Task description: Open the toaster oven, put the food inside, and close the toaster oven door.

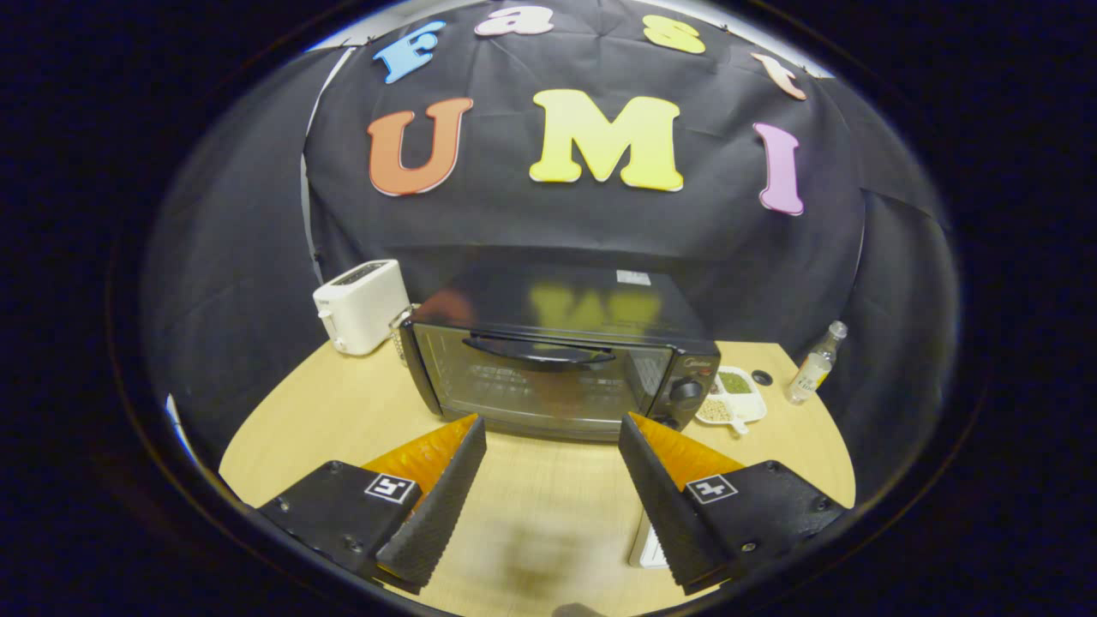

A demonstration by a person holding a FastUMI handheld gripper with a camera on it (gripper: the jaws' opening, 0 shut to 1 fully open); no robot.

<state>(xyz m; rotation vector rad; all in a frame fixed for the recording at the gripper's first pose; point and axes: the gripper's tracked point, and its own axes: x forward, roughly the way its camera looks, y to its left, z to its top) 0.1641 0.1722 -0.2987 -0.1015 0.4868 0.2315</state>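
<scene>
The gripper (553,428) is held above the wooden table (343,420), its 2 fingers spread wide with nothing between them. Just beyond the fingertips, the toaster oven (561,360) is seen with its door shut (the handle (538,351) sits along the door's top). A white toaster (360,306) is placed beside it, and a divided dish (733,396) and small bottle (814,364) are set on the other side.

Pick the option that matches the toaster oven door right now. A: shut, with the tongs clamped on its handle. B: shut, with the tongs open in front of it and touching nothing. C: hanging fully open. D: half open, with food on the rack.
B: the toaster oven has its door flush and its handle free, while the tongs stand open just short of it over the table.
</scene>
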